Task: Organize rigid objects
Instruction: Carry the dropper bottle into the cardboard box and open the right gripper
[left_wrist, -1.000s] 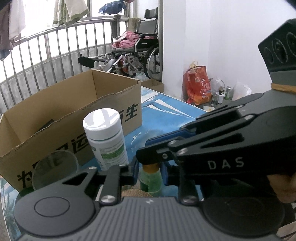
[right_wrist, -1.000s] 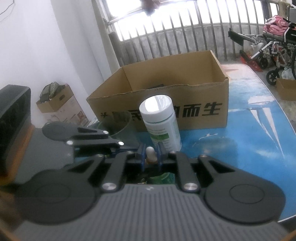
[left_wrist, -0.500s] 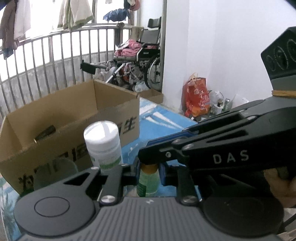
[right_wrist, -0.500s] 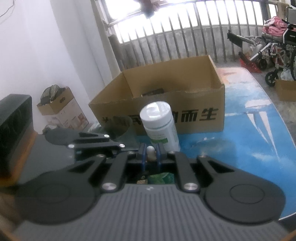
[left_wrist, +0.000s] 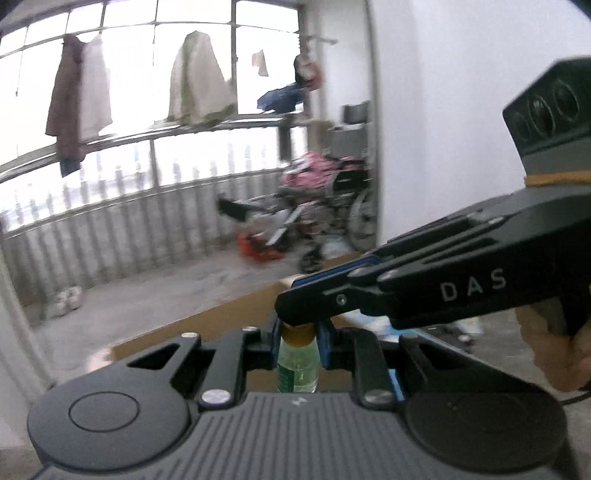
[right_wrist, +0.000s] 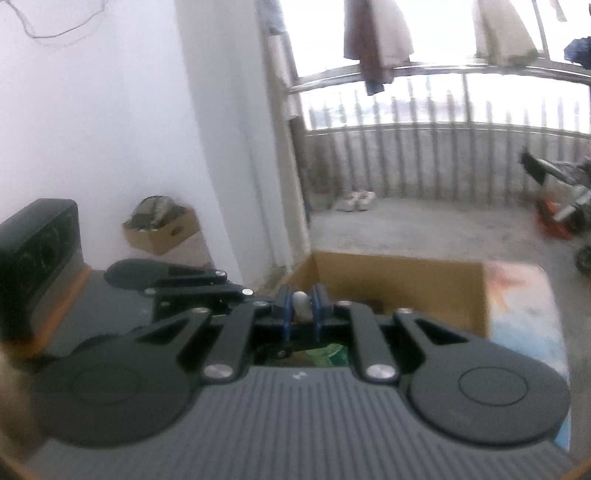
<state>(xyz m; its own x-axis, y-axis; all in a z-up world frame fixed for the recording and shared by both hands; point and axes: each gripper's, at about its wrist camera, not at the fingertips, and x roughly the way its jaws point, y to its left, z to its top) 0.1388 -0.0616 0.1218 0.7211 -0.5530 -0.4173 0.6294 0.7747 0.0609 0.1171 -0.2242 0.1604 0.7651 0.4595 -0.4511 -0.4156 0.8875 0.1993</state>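
Carrying one small bottle between both grippers, we see the cardboard box (right_wrist: 399, 280) as the biggest thing ahead, at twelve o'clock in the right view, open-topped on the blue desk (right_wrist: 524, 314). We judge the main risk to be a dropped or tilted bottle: two hands sharing one load can pull apart or twist it loose, and it could miss the box.

Our left gripper (left_wrist: 298, 341) is nearly shut on the green bottle (left_wrist: 297, 363) just under its yellow collar. Our right gripper (right_wrist: 300, 308) is closed on the bottle's white tip (right_wrist: 300, 302). Only the left view shows the bottle's body and the right hand (left_wrist: 561, 350); only the right shows the box's open top.
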